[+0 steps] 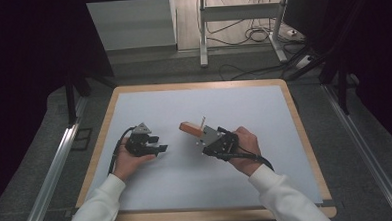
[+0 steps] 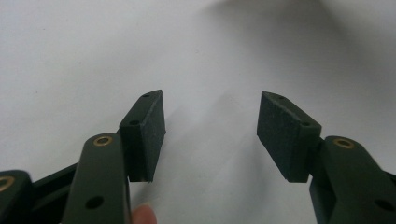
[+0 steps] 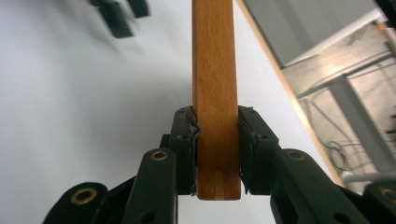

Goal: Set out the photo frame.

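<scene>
Wooden block pinched in our right gripper above the counter

Our right gripper [image 3: 217, 154] had its jaws pressed on both sides of the wooden block [image 3: 214, 93], held off the white sheet [image 1: 197, 180] near the counter's [image 1: 305, 135] middle; our left gripper [image 2: 210, 130] rested nearby to the left, jaws spread with nothing between them.

Wood block [image 3: 215, 93] – smooth, warm; gripper pads [image 2: 144, 135] matt (rubbery); paper sheet [image 1: 197, 180] matt.
</scene>
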`<state>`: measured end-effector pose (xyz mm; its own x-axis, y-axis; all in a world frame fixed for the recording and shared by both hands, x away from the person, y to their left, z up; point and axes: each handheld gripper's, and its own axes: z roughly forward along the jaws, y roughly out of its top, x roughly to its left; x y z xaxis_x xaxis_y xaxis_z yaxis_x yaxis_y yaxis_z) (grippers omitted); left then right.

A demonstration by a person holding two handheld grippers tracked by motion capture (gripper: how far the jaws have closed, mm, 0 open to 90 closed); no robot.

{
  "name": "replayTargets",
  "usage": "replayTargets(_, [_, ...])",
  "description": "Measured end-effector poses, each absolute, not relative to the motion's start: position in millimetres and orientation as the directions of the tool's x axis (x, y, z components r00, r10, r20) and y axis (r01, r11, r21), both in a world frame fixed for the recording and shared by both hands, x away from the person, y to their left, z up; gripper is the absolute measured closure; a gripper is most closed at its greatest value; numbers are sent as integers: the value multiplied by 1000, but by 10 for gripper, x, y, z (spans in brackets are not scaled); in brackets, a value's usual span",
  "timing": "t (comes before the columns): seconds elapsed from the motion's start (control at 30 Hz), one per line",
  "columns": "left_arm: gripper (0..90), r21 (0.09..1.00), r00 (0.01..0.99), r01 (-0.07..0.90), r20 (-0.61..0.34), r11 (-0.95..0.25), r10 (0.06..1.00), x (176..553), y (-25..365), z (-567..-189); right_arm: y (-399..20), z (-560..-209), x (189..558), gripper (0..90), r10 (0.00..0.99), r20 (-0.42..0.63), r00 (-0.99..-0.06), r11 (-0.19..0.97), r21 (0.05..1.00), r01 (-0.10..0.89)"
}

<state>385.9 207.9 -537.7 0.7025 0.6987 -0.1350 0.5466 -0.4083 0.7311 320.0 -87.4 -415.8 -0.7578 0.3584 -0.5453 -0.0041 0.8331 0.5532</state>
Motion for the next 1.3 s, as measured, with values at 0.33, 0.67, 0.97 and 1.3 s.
replayTargets(0.33, [413, 726, 706, 546, -131, -417, 696, 3859, 2059, -5383, -971, -4049, 3109, 693, 332, -475, -815, 813, 582, -8])
replayTargets(0.67, [410, 726, 705, 549, -134, -415, 697, 3852, 2075, -5384, -830, -4060, 3341, 642, 377, -419, -826, 759, 651, 16])
replayTargets(0.97, [408, 727, 705, 546, -132, -415, 697, 3854, 2066, -5391, -850, -4054, 3512, 621, 440, -410, -799, 732, 679, 55])
replayTargets(1.3, [404, 720, 710, 548, -130, -426, 693, 3855, 2059, -5400, -919, -4059, 3676, 609, 495, -356, -792, 689, 717, 108])
